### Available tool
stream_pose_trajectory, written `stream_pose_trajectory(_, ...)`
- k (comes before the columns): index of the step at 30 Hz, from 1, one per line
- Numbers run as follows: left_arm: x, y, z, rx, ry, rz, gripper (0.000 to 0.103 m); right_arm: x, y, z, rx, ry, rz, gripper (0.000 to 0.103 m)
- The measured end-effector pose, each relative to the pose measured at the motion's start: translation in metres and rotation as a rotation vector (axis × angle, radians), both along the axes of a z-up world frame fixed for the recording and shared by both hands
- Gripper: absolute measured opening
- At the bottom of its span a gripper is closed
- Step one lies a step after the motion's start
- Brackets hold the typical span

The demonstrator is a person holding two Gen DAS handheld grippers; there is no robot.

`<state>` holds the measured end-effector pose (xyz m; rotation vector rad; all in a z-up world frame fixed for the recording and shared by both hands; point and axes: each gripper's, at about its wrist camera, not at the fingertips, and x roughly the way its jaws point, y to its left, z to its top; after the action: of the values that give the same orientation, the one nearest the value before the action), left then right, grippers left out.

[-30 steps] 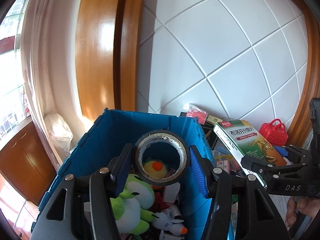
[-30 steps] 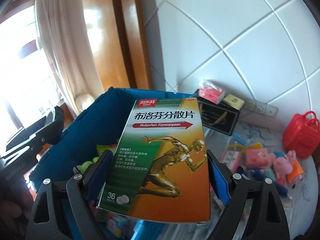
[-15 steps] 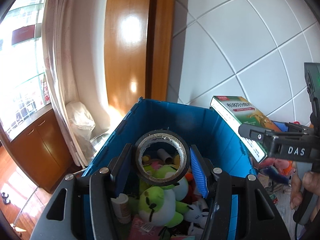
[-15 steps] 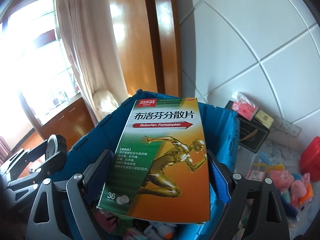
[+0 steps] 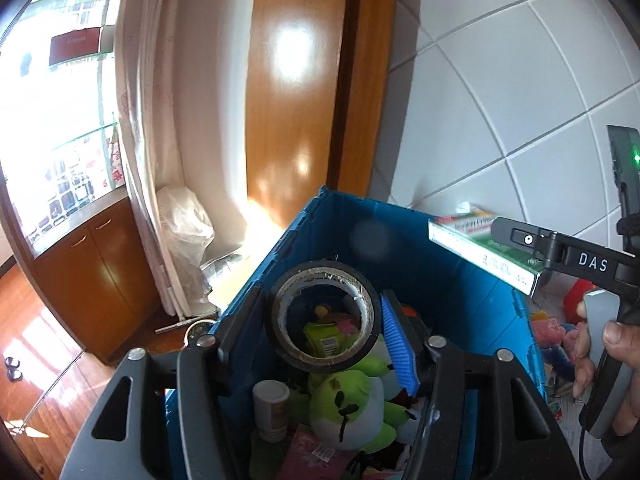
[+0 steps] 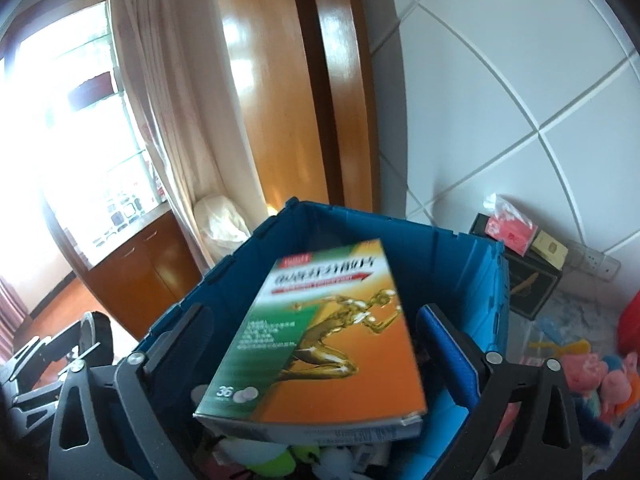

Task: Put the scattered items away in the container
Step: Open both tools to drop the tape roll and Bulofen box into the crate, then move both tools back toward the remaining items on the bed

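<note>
Both releasing over blue bin point(image 5: 448, 280), lower centre. Left gripper point(image 5: 320, 328) jaws opening, tape roll point(image 5: 322, 322) between, pads off it. Right gripper point(image 6: 312, 344) jaws opening, medicine box point(image 6: 320, 340) blurred, loose between. Best held steady above plush pile until both clear.

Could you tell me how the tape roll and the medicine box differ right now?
The tape roll is a dark hollow ring; the medicine box is a flat green-and-orange carton. The roll sits between the opening left gripper jaws; the blurred box tilts loose between the opening right gripper jaws. Both hang over the blue bin.
</note>
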<state>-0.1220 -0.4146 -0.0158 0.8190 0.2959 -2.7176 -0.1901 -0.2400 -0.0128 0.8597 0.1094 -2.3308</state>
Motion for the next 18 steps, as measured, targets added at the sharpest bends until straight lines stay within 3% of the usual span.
stream_pose_trajectory(1, 0.004, -0.006, 0.001, 0.012, 0.020, 0.032, 0.095, -0.001, 0.002, -0.001, -0.005, -0.007, -0.003, 0.103)
stream_pose_trajectory(6, 0.005, -0.015, 0.005, 0.001, 0.041, 0.071, 0.096, 0.010, 0.016, -0.003, 0.004, -0.001, -0.011, 0.103)
stream_pose_trajectory(18, -0.015, 0.034, 0.000, 0.028, 0.047, -0.115, 0.096, 0.034, 0.085, -0.010, -0.037, -0.047, -0.109, 0.103)
